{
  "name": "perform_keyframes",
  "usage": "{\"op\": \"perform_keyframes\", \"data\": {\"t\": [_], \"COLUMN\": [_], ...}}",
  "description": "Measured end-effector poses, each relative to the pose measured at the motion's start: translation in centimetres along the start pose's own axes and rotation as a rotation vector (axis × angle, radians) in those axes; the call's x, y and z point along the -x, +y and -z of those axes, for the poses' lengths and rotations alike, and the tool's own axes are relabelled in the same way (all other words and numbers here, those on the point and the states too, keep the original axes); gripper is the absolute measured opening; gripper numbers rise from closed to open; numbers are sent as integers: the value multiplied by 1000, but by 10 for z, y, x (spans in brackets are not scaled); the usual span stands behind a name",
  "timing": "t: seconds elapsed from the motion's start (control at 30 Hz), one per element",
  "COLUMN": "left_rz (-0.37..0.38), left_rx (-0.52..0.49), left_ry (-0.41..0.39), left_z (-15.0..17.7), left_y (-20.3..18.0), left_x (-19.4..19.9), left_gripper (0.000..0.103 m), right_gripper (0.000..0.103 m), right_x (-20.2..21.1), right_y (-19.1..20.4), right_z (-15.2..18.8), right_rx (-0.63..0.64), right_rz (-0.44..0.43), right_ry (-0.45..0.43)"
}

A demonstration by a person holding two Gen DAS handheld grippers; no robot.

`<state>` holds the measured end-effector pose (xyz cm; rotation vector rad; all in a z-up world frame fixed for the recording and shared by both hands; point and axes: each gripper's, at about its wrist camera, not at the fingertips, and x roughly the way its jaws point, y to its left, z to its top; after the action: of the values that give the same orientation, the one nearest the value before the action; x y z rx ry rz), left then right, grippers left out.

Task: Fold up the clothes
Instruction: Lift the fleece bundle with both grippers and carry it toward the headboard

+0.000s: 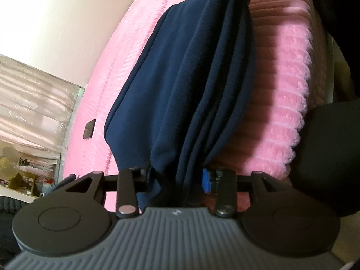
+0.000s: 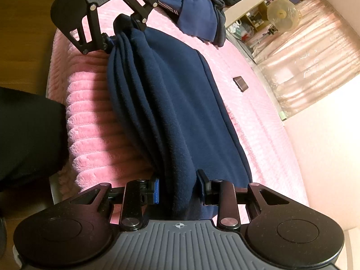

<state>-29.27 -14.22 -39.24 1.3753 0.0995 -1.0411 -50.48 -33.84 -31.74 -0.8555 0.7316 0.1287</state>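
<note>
No readable writing anywhere. My left hand-held gripper [image 1: 180,180] is clenched on one bunched end of the navy garment [image 1: 175,85], my right hand-held gripper [image 2: 180,189] on the other end; the cloth stretches between them over the pink ribbed blanket [image 1: 276,103]. More dark clothes [image 2: 202,11] are piled farther back. A small dark object [image 2: 240,83] lies on the blanket.

Pink ribbed plush bed cover [image 2: 90,121], navy garment [image 2: 180,103] (bunched), small dark object [image 2: 240,83]
</note>
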Motion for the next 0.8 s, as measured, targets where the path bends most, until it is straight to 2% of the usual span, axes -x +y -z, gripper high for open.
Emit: {"op": "perform_keyframes", "data": {"t": [0.23,0.33,0.4,0.43,0.53,0.8], "left_rz": [-74,-102,-108,-110,-103,-34], "left_rx": [-142,-184,-188,-182,-151,-113], "left_ry": [9,11,14,15,9,-47], "left_z": [2,3,3,3,3,2], "left_y": [-22,-28,-29,-29,-23,6], "left_x": [-4,-7,-9,-8,-4,10], "left_gripper": [53,54,50,38,28,25], "right_gripper": [30,30,30,30,30,30], "right_x": [1,3,4,4,6,15], "right_y": [-2,-3,-3,-3,-3,-25], "right_z": [1,2,3,3,5,15], "right_rx": [-5,-7,-5,-4,-2,34], "right_rz": [-5,-6,-6,-7,-10,-24], "right_ry": [-4,-8,-11,-13,-19,-79]}}
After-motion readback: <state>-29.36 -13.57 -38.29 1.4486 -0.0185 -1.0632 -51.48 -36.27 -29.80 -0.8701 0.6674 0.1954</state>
